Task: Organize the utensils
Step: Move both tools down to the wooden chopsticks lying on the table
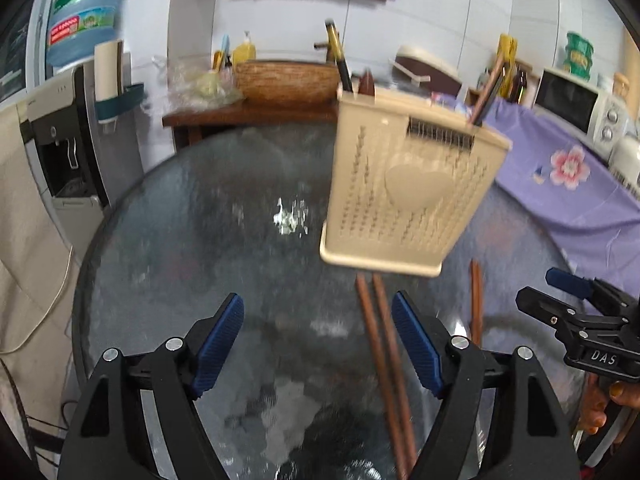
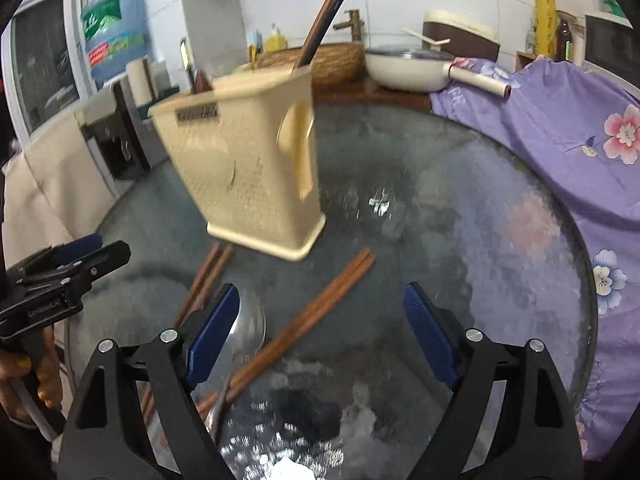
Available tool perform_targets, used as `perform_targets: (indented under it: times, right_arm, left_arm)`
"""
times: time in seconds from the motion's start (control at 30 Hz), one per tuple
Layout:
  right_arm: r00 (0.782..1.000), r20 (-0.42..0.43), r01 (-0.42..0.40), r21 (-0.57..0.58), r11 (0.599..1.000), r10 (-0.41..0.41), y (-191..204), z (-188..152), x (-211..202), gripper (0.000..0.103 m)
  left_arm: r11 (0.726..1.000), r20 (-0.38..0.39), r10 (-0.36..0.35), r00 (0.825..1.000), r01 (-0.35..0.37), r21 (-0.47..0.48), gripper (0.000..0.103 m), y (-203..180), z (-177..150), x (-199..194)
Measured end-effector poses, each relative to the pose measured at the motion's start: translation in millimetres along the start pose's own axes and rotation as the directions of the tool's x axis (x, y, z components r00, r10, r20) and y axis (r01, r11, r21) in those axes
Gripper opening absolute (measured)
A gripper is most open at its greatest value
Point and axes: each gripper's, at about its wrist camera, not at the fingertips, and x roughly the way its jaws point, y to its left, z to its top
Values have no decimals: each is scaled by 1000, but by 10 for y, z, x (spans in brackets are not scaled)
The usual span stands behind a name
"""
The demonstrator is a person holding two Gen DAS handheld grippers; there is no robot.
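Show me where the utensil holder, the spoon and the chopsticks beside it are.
utensil holder (image 1: pixel 404 196): left wrist view, heart on its front wall.
spoon (image 2: pixel 250 330): right wrist view, its clear bowl.
chopsticks (image 2: pixel 316 308): right wrist view, middle of the pair.

Brown chopsticks beside upright beige holder

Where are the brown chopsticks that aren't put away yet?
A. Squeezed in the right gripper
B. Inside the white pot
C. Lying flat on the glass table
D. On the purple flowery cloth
C. Two pairs of brown chopsticks lie flat on the glass table near the beige holder, and both grippers are open and empty.
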Motion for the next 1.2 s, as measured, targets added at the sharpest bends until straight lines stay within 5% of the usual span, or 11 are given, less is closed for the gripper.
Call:
perform_targets:
  times: [0.1, 0.37, 0.93, 1.07, 1.2]
  right_arm:
    - [999, -29, -27, 2, 1000, 27, 19, -120, 55, 83]
    - [996, -62, 58, -43, 997, -60, 58, -264, 144, 77]
    - [981, -133, 124, -146, 981, -144, 156, -240, 376, 73]
    - [961, -178, 171, -208, 963, -210, 42, -248, 335, 67]
    - [968, -194, 141, -105, 984, -159, -190, -236, 256, 67]
  left_arm:
    - [1000, -35, -3, 999, 3, 7, 72, 2, -143, 47]
    - [1000, -103, -9, 995, 10, 13, 61, -6, -338, 164]
    - [999, -137, 4, 991, 1, 42, 58, -111, -374, 310]
    - [999, -139, 14, 990, -9, 42, 58, -52, -346, 307]
    - [1000, -137, 5, 991, -2, 19, 57, -2, -254, 310]
